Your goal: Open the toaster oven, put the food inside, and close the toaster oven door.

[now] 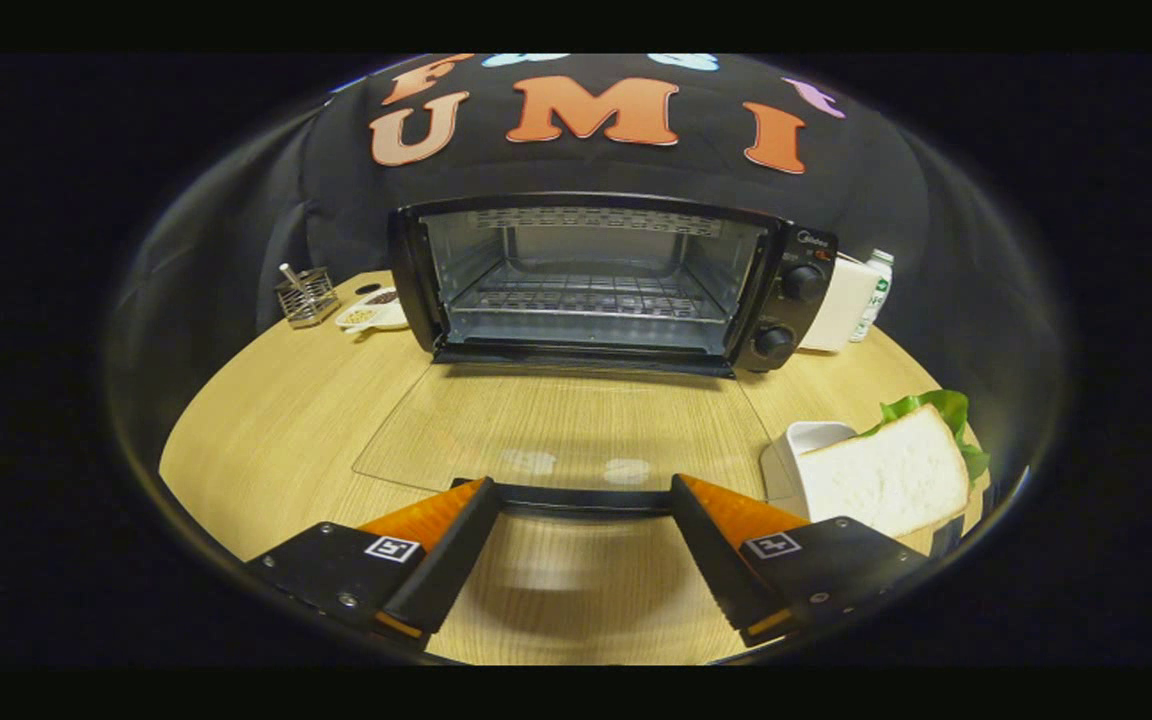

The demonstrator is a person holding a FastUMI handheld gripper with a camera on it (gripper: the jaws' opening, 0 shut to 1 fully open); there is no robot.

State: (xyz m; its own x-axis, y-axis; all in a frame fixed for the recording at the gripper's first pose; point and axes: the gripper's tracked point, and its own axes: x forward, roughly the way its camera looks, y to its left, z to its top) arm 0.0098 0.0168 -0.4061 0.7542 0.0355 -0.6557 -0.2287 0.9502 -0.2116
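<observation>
1. Light wood-grain table [266, 440], dark cloth wall behind it.
2. Toaster oven [601, 285] at 12 o'clock from the gripper, well beyond the fingertips, at the back of the table. Cavity visible, wire rack [586, 297] inside with nothing on it. Two knobs [786, 310] stacked on its right panel.
3. Glass door [556, 425] is folded all the way down, lying flat over the table toward the gripper. Dark door handle [581, 497] runs along its near edge.
4. Gripper [581, 490]: fingers spread wide, gripping nothing. Handle bar sits right at the fingertips, spanning the gap between them; can't tell if the tips touch it.
5. Food: sandwich [886, 475], white bread with green lettuce [936, 410] sticking out the back, at 2 o'clock, just beside the right finger. It rests on a white dish [801, 445] on the table, outside the oven.
6. At 11 o'clock, left of the oven: wire mesh holder [306, 297] and a small white plate [373, 315] with bits on it.
7. At 1 o'clock, right of the oven: white box [841, 305], plastic bottle [874, 292] just beyond it.
</observation>
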